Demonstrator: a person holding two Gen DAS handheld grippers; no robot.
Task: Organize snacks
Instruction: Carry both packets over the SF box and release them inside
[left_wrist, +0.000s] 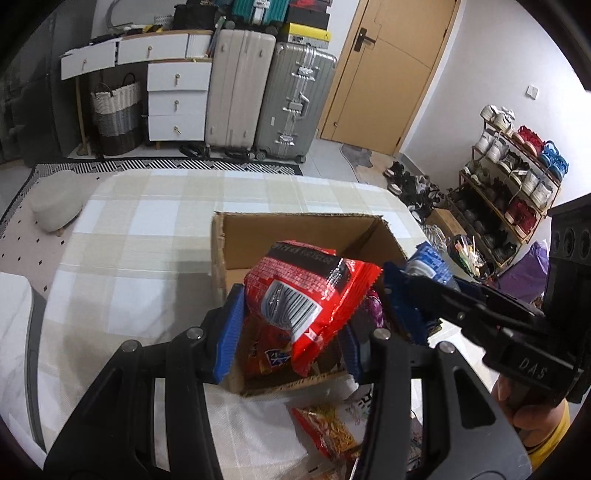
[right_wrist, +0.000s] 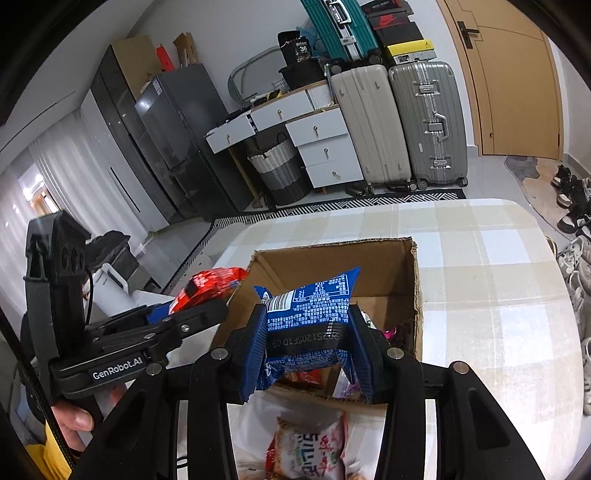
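My left gripper (left_wrist: 290, 328) is shut on a red snack packet (left_wrist: 306, 291), held over the near part of an open cardboard box (left_wrist: 295, 230). My right gripper (right_wrist: 308, 349) is shut on a blue snack packet (right_wrist: 310, 314), held above the box's (right_wrist: 332, 258) near edge. Each gripper shows in the other's view: the right one (left_wrist: 410, 291) with the blue packet (left_wrist: 430, 264) at the box's right side, the left one (right_wrist: 192, 314) with the red packet (right_wrist: 212, 282) at the box's left side. Other packets lie inside the box (left_wrist: 273, 354).
The box stands on a checked tablecloth (left_wrist: 147, 229). More snack packets lie on the table in front of the box (left_wrist: 328, 428) (right_wrist: 310, 446). Suitcases (left_wrist: 269, 96), white drawers (left_wrist: 177, 99) and a shoe rack (left_wrist: 509, 192) stand beyond the table. A hand (left_wrist: 532, 410) holds the right gripper.
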